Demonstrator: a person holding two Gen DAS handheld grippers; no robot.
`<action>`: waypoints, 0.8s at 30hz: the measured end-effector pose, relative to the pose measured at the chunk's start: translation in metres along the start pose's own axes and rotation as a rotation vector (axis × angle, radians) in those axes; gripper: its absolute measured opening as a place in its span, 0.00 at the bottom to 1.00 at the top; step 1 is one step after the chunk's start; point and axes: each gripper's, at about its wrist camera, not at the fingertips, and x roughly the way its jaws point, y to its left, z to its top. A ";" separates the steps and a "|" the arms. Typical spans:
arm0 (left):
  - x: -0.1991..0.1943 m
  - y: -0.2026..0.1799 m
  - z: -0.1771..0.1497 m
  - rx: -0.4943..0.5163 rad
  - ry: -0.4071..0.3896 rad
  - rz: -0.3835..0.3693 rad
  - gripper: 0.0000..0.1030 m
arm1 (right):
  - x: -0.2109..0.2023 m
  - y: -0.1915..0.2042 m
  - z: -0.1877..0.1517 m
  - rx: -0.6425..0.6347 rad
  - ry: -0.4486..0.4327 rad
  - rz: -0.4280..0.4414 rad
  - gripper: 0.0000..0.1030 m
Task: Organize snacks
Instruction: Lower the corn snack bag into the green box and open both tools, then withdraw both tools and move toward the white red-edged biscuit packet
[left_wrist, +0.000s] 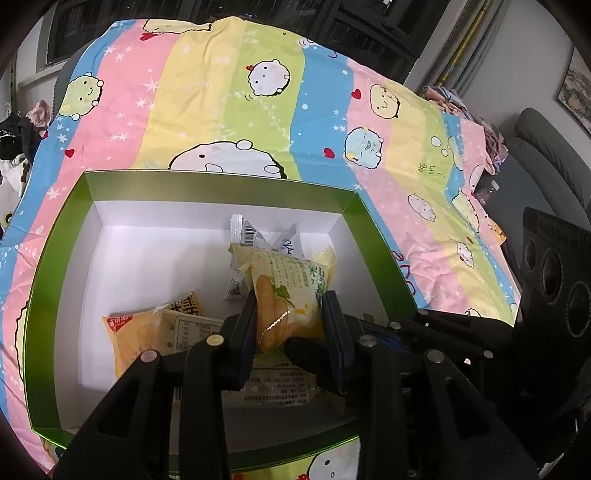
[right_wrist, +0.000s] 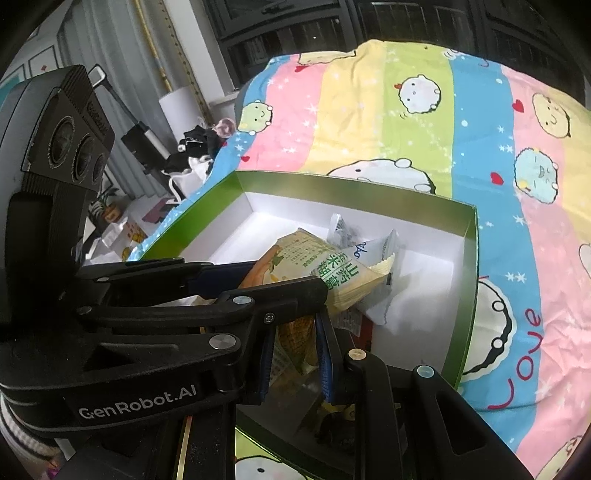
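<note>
A green box with a white inside lies on the striped cartoon bedsheet; it also shows in the right wrist view. My left gripper is shut on a yellow-green snack packet and holds it over the box; the same packet shows in the right wrist view. My right gripper is shut on a yellow snack packet at the box's near edge. White sachets and an orange packet lie in the box.
The bedsheet spreads around the box. The left gripper's body fills the left of the right wrist view. Clothes lie at the sheet's left edge, a grey sofa stands to the right.
</note>
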 end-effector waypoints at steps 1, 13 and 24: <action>0.000 0.000 0.000 0.000 0.001 0.007 0.33 | 0.000 0.000 0.000 0.007 0.002 0.000 0.23; -0.004 -0.001 0.001 -0.034 0.010 0.073 0.69 | -0.007 -0.001 -0.001 0.025 -0.002 -0.026 0.34; -0.047 -0.016 0.001 -0.008 -0.103 0.093 0.97 | -0.049 0.001 -0.008 0.030 -0.108 -0.133 0.67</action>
